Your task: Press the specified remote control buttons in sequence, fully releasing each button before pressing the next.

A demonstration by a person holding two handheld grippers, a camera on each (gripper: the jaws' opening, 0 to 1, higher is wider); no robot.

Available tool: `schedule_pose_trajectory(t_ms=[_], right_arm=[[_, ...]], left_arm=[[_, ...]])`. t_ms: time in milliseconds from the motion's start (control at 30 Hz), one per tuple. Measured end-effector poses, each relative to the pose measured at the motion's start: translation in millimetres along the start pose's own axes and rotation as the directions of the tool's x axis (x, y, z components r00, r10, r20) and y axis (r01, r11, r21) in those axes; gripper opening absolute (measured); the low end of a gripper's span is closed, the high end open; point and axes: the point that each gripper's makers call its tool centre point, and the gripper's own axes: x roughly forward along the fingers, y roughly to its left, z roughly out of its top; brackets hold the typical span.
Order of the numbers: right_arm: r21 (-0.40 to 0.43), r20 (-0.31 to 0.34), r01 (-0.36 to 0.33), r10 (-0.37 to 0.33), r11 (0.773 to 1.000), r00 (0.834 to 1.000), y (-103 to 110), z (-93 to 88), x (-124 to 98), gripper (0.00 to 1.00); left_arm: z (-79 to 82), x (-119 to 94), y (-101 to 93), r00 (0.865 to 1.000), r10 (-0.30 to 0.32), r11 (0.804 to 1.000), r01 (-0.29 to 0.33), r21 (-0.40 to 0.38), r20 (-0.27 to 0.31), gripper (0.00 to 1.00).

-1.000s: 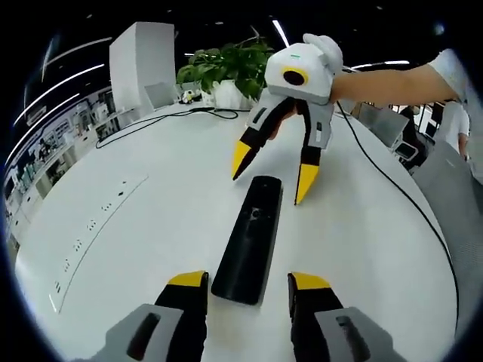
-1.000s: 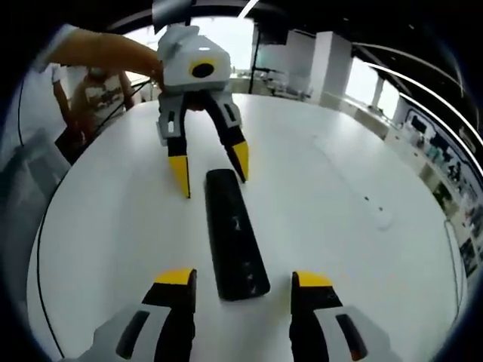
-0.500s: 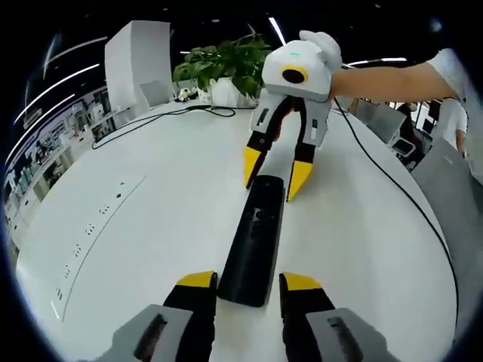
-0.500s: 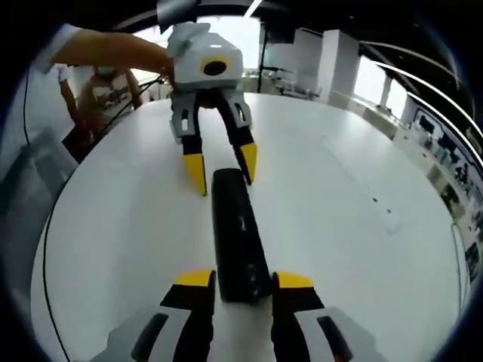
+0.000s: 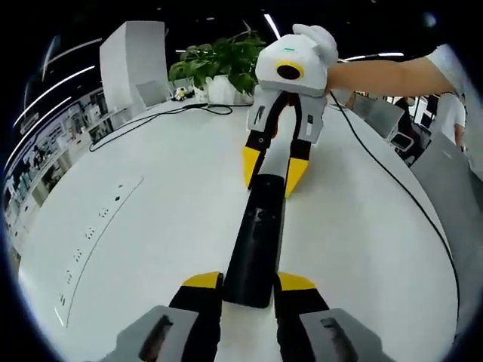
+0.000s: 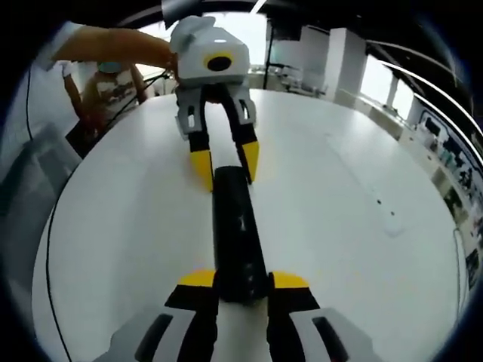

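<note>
I worked at a big white round table (image 5: 151, 226) in an office. A black remote (image 5: 256, 241) lay flat near the middle of the table, and I tell the other places from it. My left gripper (image 5: 249, 283) was at one end of the remote, with its yellow-tipped jaws closed in on both sides of that end. My right gripper (image 6: 243, 281) was at the other end, its jaws pinched on that end the same way. A green plant (image 5: 215, 64) stood far past the remote, and a black cable (image 5: 392, 181) ran along the table off to one side.
</note>
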Motion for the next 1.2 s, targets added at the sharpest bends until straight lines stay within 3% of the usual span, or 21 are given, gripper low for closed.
schedule_pose_trajectory(t_ms=[200,400,900,1200], right_arm=[[-0.028,-0.014,0.008,-0.008,1.000,1.000,0,0.8,1,0.20],[-0.046,-0.029,-0.001,0.000,0.999,1.000,17,2.7,3,0.20],[-0.036,-0.005,-0.019,0.018,0.999,1.000,99,2.8,-7,0.20],[-0.039,-0.005,-0.019,0.019,0.999,1.000,146,5.2,-8,0.20]], left_arm=[[-0.5,0,-1.0,1.000,0.010,0.999,-0.010,0.042,-0.021,0.25],[1.1,-3,-23.2,0.999,0.010,0.999,-0.009,0.038,-0.041,0.25],[-8.6,-19,-99.5,0.999,-0.008,1.000,0.009,0.019,-0.033,0.25],[-19.7,-26,-135.7,0.999,-0.016,1.000,0.016,0.018,-0.049,0.25]])
